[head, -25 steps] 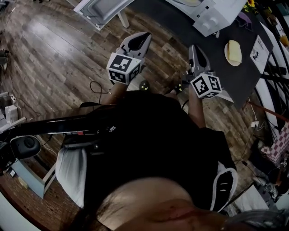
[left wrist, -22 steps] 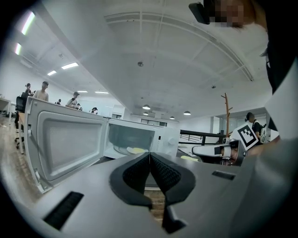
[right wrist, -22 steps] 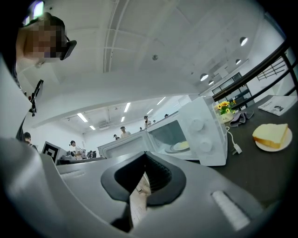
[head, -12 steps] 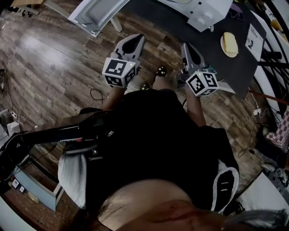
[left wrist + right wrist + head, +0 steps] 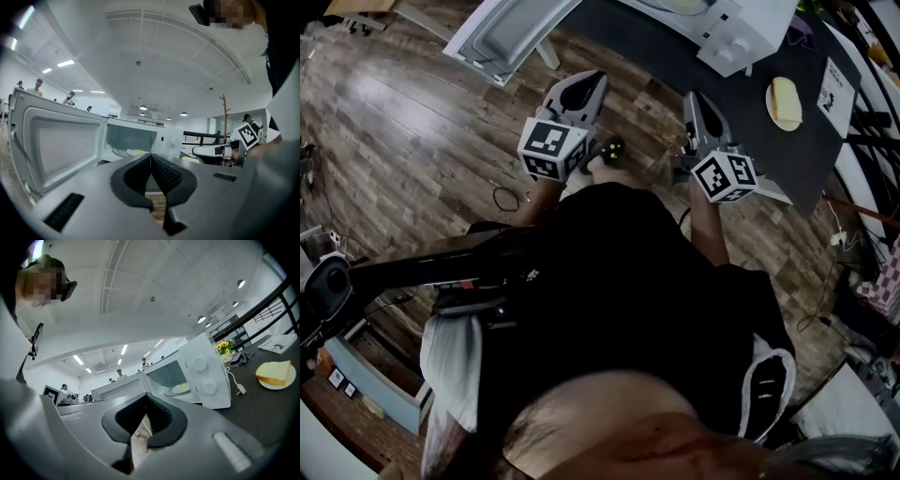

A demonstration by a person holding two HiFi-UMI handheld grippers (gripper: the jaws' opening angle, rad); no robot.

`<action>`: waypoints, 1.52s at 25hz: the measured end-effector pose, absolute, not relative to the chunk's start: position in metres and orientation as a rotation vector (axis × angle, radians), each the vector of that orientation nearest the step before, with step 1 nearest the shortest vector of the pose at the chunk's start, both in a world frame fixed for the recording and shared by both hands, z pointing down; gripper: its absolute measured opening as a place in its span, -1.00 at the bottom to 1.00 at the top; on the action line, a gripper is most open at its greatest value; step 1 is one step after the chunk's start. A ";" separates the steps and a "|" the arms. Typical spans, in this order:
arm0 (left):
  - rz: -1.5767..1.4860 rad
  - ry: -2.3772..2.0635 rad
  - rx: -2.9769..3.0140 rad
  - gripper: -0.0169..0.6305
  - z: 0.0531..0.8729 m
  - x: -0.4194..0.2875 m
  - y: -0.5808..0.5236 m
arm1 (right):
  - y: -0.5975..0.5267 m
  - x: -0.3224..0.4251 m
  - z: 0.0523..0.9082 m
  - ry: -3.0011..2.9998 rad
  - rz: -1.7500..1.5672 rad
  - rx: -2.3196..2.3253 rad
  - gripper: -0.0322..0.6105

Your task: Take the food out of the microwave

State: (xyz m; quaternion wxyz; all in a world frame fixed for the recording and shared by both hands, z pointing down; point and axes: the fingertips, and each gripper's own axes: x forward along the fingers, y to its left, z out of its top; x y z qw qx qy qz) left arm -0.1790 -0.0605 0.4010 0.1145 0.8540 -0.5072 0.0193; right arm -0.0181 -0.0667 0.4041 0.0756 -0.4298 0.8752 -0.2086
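Jaws pressed together and carrying nothing, the grey plastic left gripper (image 5: 592, 79) (image 5: 150, 155) and its twin, the grey plastic right gripper (image 5: 694, 99) (image 5: 146, 398), are held side by side ahead of the person's dark-clothed torso (image 5: 619, 281), each pointing roughly level toward the white box-shaped microwave oven (image 5: 741, 28) (image 5: 206, 373). Their black-and-white marker cubes (image 5: 551, 148) face up at the head camera. The closed, empty jaws suggest an approach rather than a grasp; they would likely have to part before anything can be lifted. The forearms run straight out from the body, elbows tucked, wrists unbent. The left gripper lines up with the oven's opening, while the right sits nearer the control-knob side. The oven's white hinged door (image 5: 502, 28) (image 5: 61, 145) hangs fully open to the left, leaving the cavity clear to reach. The task's item, a flat portion of pale yellow food (image 5: 136, 152) (image 5: 182, 388) on a light dish, sits inside that cavity, not yet taken out. To the right of the oven, well clear of the door's swing, a round white plate (image 5: 770, 111) (image 5: 265, 383) bearing a pale yellow slice (image 5: 275, 371) rests on the dark tabletop (image 5: 787, 169) (image 5: 262, 408), a likely landing area. Brown wood-plank floor (image 5: 412, 122) spreads below.
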 end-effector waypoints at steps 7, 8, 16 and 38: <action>0.070 -1.461 2.497 -0.92 0.408 -0.184 -0.099 | -0.097 -0.021 0.410 2.583 -0.643 -1.308 -0.90; 0.071 -1.454 2.501 -0.92 0.408 -0.183 -0.105 | -0.102 -0.020 0.413 2.575 -0.652 -1.321 -0.90; 0.075 -1.381 2.547 -0.92 0.406 -0.170 -0.152 | -0.143 -0.011 0.413 2.518 -0.640 -1.391 -0.90; 0.128 -1.207 2.644 -0.92 0.411 -0.144 -0.237 | -0.202 -0.018 0.422 2.481 -0.672 -1.498 -0.90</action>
